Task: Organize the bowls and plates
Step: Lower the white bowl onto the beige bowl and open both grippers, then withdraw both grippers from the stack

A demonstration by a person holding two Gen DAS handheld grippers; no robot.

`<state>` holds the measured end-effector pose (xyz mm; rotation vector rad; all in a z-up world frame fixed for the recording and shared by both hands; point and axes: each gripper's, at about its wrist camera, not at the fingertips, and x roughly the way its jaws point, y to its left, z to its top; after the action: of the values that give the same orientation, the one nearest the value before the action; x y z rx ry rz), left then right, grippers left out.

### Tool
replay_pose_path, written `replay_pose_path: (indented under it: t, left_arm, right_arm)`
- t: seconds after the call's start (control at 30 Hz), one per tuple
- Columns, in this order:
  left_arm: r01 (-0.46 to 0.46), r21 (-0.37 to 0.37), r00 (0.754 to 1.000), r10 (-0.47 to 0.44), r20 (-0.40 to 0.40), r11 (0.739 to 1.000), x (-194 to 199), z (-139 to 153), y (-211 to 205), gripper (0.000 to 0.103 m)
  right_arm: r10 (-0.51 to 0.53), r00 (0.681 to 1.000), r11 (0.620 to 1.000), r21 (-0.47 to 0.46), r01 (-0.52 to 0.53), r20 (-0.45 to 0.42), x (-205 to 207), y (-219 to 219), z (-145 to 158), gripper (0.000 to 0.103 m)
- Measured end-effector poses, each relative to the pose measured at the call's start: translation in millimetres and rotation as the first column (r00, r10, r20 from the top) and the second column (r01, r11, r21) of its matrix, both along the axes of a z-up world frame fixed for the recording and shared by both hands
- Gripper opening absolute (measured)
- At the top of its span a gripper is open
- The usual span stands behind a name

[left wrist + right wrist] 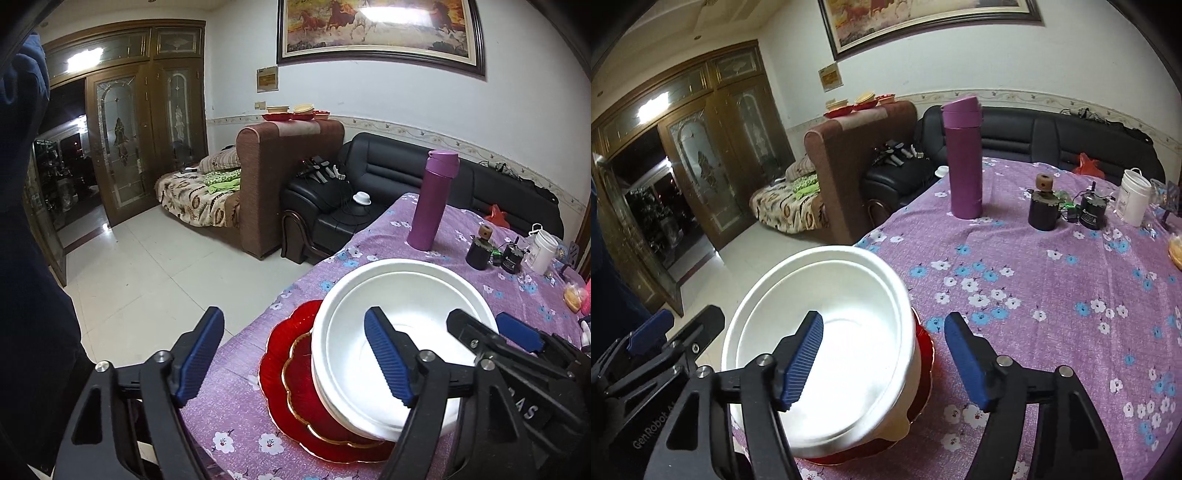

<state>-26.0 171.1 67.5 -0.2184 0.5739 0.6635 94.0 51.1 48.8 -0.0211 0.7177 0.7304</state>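
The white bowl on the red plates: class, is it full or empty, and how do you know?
Empty. The white bowl shows its bare white inside and bottom in both wrist views, with nothing in it; it sits on the red plates.

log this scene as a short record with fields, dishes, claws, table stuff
surface: table under a purple floral cloth
stack: white round bowls nested, sitting on red scalloped glass plates with gold rims
stack position: near the table's edge
left claw: open, one finger over the bowl, holding nothing
right claw: open, left finger over the bowl, right finger over the cloth
other items: tall purple flask, upright; white lidded jar; two small dark cylinders
background: more dishes atop a brown sofa back
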Motion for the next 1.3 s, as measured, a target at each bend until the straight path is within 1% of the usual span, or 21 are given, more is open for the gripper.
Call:
replay_pose_path:
  t: [0.13,0.23,0.37,0.43,0.5,0.57,0.63,0.7,0.77,0.87,0.97,1.13,1.3]
  left_arm:
    - [0.003,0.005,1.000,-0.003,-0.001,1.000,-2.4,1.3,-4.3,0.081]
    - [-0.003,0.011,1.000,0.003,0.006,1.000,-3.5,3.4,-6.9,0.084]
    - [-0.042,0.059,0.999,0.040,0.034,0.997,-11.4,7.7,-16.5,0.088]
    - [-0.076,0.103,0.995,0.070,0.064,0.992,-19.8,12.7,-25.5,0.093]
    - [-0.120,0.152,0.989,0.106,0.102,0.981,-29.7,19.2,-34.8,0.103]
    - [-0.151,0.191,0.979,0.120,0.162,0.970,-43.5,23.7,-47.6,0.103]
    - [-0.140,0.186,0.974,0.102,0.200,0.972,-52.2,21.7,-55.2,0.103]
    - [-0.123,0.181,0.979,0.090,0.184,0.976,-50.9,19.8,-60.0,0.103]
    - [-0.067,0.174,0.993,0.049,0.108,0.982,-41.2,14.0,-66.2,0.103]
    - [-0.007,0.146,0.999,0.001,0.040,0.989,-32.7,4.4,-73.8,0.103]
    - [0.019,0.120,1.000,-0.020,0.011,0.993,-30.1,-1.1,-79.9,0.103]
    - [0.032,0.104,0.999,-0.029,-0.026,0.994,-29.7,-7.2,-84.7,0.103]
    - [0.036,0.050,0.998,-0.034,-0.044,0.998,-30.4,-13.1,-81.2,0.103]
  right_arm:
    - [-0.018,1.000,1.000,0.006,0.018,0.022,-3.3,-7.5,4.6,0.077]
    - [-0.032,0.999,0.999,0.015,0.031,0.035,-7.2,-16.7,6.7,0.080]
    - [-0.055,0.997,0.998,0.027,0.054,0.048,-15.1,-31.5,6.5,0.083]
    - [-0.064,0.997,0.998,0.028,0.062,0.053,-19.3,-37.9,5.2,0.083]
    - [-0.067,0.996,0.997,0.031,0.065,0.052,-24.1,-44.8,3.7,0.083]
    - [-0.065,0.996,0.998,0.029,0.064,0.059,-30.8,-49.2,2.7,0.084]
    - [-0.061,0.995,0.998,0.018,0.060,0.074,-37.9,-52.2,1.2,0.084]
    - [-0.054,0.995,0.999,0.007,0.054,0.086,-45.5,-54.9,-0.5,0.084]
    - [-0.049,0.994,0.999,-0.002,0.049,0.094,-52.8,-57.1,-3.0,0.085]
    - [-0.041,0.993,0.999,-0.021,0.043,0.107,-63.9,-61.2,-6.9,0.085]
    - [-0.043,0.991,0.998,-0.050,0.050,0.124,-70.4,-64.5,-10.4,0.087]
    - [-0.040,0.992,0.995,-0.081,0.050,0.118,-74.0,-67.5,-16.8,0.087]
    - [-0.031,0.994,0.994,-0.100,0.041,0.104,-77.5,-66.7,-22.0,0.088]
